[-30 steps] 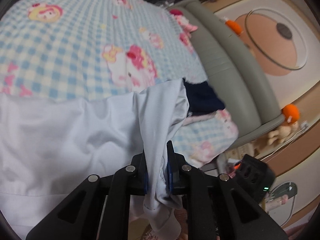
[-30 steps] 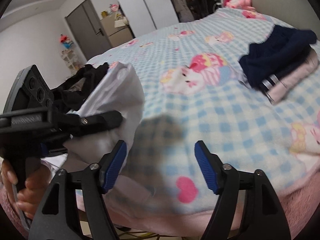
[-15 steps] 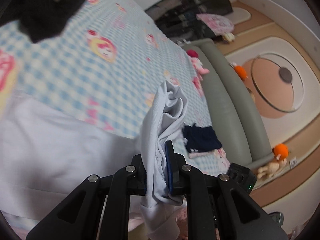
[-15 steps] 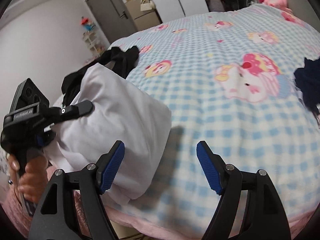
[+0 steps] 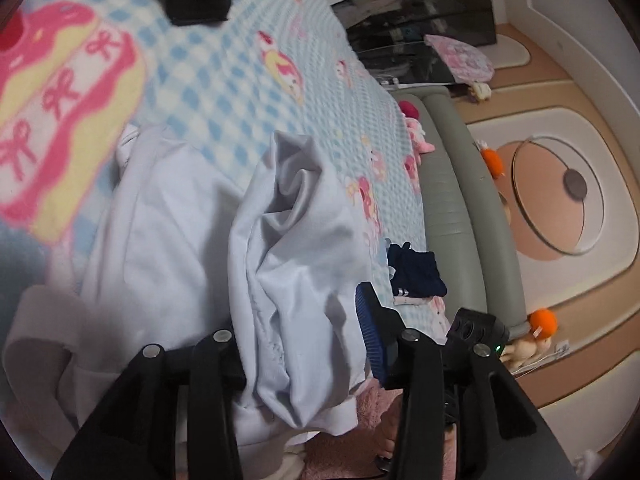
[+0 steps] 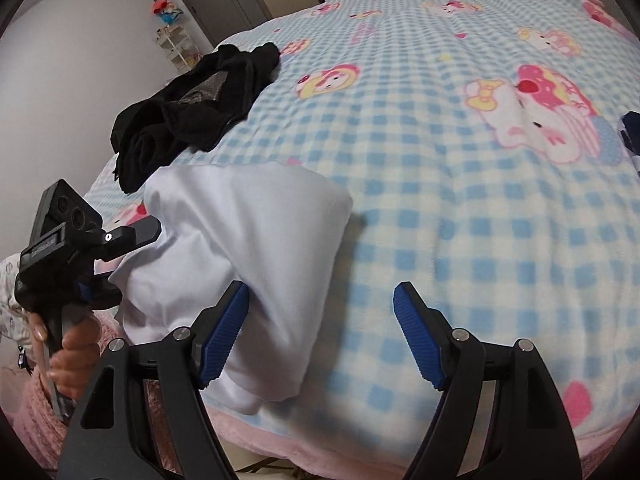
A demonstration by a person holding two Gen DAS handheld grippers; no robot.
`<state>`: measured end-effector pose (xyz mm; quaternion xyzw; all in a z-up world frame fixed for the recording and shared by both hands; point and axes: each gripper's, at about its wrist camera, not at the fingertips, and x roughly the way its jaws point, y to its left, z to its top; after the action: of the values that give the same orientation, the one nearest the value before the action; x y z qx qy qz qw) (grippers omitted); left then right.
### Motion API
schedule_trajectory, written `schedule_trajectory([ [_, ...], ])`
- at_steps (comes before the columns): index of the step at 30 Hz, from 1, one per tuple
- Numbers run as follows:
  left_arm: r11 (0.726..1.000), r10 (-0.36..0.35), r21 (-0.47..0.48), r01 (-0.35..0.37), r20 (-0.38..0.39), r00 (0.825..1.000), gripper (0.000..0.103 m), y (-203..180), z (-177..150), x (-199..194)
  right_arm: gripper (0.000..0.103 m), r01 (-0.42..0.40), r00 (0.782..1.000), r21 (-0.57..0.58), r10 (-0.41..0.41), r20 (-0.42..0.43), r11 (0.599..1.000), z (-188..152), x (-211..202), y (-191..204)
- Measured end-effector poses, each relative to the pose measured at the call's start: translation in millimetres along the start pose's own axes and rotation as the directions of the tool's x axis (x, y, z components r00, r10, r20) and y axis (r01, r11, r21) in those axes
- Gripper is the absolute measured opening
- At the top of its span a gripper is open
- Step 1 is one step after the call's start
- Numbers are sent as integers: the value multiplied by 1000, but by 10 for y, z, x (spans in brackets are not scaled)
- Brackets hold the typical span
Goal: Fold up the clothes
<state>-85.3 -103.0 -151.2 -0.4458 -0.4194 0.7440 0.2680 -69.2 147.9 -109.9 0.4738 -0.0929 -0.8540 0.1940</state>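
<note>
A white garment [image 5: 168, 240] lies bunched at the near edge of the bed. In the left wrist view a gathered fold of it [image 5: 296, 248] still sits between the jaws of my left gripper [image 5: 304, 344]. Those jaws are opening: the right blue pad [image 5: 370, 332] stands clear, the left pad is hidden behind cloth. In the right wrist view the white garment [image 6: 248, 232] is folded over into a thick pile. My right gripper [image 6: 320, 296] is open above its right edge, with the left pad [image 6: 228, 328] against the cloth. A hand [image 6: 76, 352] holds the left gripper's handle.
The bed carries a blue checked cartoon blanket [image 6: 460, 200]. A black garment [image 6: 192, 112] lies crumpled beyond the white one. A folded navy and pink stack [image 5: 416, 276] sits near the grey padded bed frame [image 5: 452, 208]. Plush toys [image 5: 536, 324] lie by the frame.
My left gripper swung across the bed with the white fold pinched, laid it over the garment, and its jaws have parted. My right gripper drifted left to the garment's edge, still open.
</note>
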Motion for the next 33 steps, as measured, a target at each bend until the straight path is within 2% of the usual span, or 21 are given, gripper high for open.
schedule_trajectory([
  [1, 999, 36, 33, -36, 9, 999, 38, -61, 0, -15, 77, -2, 1000, -6, 2, -2, 1000, 5, 8, 26],
  [2, 995, 69, 65, -71, 19, 997, 20, -122, 1, -31, 77, -4, 1000, -12, 4, -4, 1000, 10, 15, 51],
  [5, 986, 89, 135, -97, 62, 994, 15, -352, 98, -154, 77, -15, 1000, -20, 15, 6, 1000, 52, -41, 106],
  [7, 984, 71, 159, -85, 94, 993, 15, -485, 171, -312, 77, -33, 999, -11, 33, 38, 999, 110, -138, 128],
  [10, 973, 142, 168, -156, 94, 985, 15, -494, 302, -448, 82, -52, 997, 1, 52, 60, 999, 198, -198, 157],
  [13, 967, 226, 104, -233, 74, 971, 15, -134, 299, -497, 82, -69, 997, 1, 68, 23, 998, 226, -70, 205],
  [16, 951, 305, 41, -307, 49, 951, 19, 223, 295, -546, 82, -125, 991, 7, 125, -42, 992, 195, 150, 277],
  [17, 950, 308, 32, -310, 62, 949, 19, 288, 278, -569, 83, -151, 987, 11, 151, -60, 989, 181, 221, 299],
  [20, 965, 261, 16, -262, 62, 963, 26, 423, 200, -576, 90, -174, 980, 34, 176, -88, 984, 184, 428, 323],
  [22, 953, 292, 61, -295, 62, 954, 28, 387, 178, -552, 99, -210, 970, 82, 218, -109, 974, 193, 578, 257],
  [25, 943, 306, 116, -312, 70, 950, 40, 340, 149, -503, 103, -274, 946, 165, 296, -131, 947, 195, 768, 156],
  [26, 933, 321, 146, -328, 68, 944, 42, 332, 118, -446, 101, -292, 940, 182, 317, -129, 939, 198, 791, 143],
  [28, 921, 342, 179, -347, 60, 938, 42, 322, 75, -339, 76, -306, 938, 143, 324, -122, 941, 223, 751, 258],
  [29, 927, 330, 171, -335, 57, 942, 41, 322, 80, -357, 75, -313, 937, 122, 327, -119, 942, 236, 731, 317],
  [31, 937, 307, 156, -311, 51, 950, 40, 320, 90, -394, 64, -277, 956, 47, 280, -89, 960, 230, 627, 431],
  [33, 938, 297, 176, -299, 37, 954, 40, 225, 72, -393, 55, -286, 955, 42, 288, -69, 957, 225, 491, 384],
])
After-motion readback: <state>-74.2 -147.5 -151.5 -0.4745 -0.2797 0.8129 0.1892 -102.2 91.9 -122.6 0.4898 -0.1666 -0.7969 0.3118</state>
